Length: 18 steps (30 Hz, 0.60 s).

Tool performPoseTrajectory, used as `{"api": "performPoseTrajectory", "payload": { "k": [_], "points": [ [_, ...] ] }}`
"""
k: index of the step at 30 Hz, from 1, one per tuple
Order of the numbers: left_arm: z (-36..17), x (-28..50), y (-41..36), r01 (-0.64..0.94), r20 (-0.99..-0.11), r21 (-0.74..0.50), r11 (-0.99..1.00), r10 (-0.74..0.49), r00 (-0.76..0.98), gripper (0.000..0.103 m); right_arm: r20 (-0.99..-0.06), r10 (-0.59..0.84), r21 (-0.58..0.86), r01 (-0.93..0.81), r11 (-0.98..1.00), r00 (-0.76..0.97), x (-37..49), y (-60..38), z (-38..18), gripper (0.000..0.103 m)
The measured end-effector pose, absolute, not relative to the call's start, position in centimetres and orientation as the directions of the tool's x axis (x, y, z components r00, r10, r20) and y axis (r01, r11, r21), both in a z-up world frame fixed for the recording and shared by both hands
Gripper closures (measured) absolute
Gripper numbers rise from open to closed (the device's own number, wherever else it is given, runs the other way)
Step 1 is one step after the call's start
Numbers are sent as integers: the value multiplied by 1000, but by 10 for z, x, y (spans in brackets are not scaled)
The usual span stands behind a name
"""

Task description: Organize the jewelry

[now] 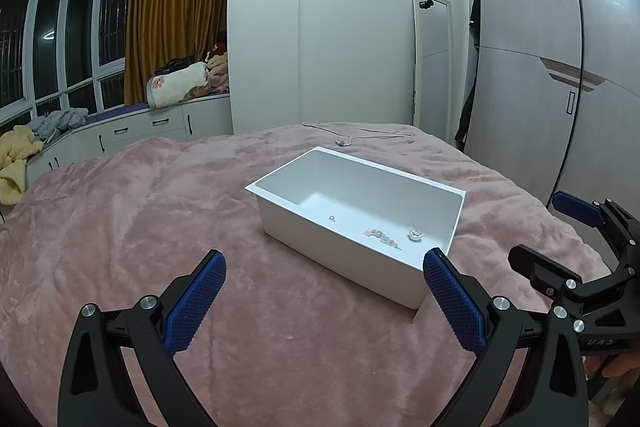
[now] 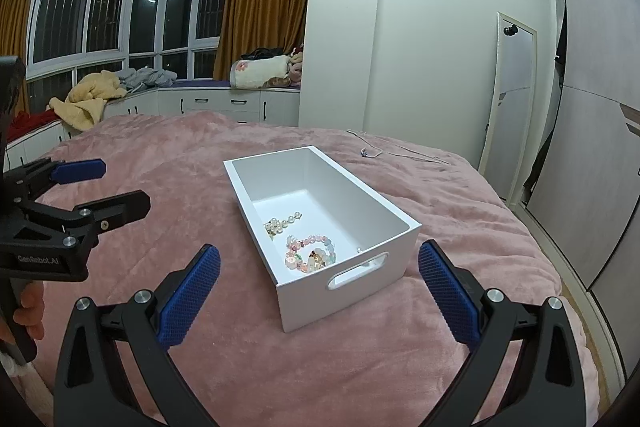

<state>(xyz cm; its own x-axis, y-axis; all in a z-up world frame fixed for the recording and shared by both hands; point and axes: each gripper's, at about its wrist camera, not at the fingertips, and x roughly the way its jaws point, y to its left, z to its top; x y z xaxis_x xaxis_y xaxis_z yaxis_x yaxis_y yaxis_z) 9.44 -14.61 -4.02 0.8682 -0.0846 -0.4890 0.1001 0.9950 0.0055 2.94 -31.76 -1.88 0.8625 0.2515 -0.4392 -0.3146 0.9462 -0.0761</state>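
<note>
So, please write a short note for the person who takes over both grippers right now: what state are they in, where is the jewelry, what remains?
Left gripper: open, empty, above the pink blanket, near the bin's long side.
Right gripper: open, empty, in front of the bin's handle end.
White storage bin: on the blanket; inside lie a pearl bracelet and a pastel bead bracelet.
Done: those pieces are in the bin.
Left: a thin silver necklace lies on the blanket beyond the bin; it likely goes in next.
</note>
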Motion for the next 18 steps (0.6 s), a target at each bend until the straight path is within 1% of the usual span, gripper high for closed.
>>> {"api": "performPoseTrajectory", "payload": {
  "k": [3, 11, 18],
  "points": [
    [-38, 94, -148, 107, -482, 19, 994, -85, 872, 3, -439, 252, -77, -315, 946, 862, 29, -317, -19, 5],
    [-40, 96, -153, 127, -499, 11, 992, -104, 861, 3, -448, 253, -81, -320, 944, 858, 30, -316, -19, 5],
    [-40, 94, -158, 135, -482, 26, 991, -106, 869, 3, -450, 253, -84, -323, 943, 857, 31, -315, -20, 5]
  ]
}}
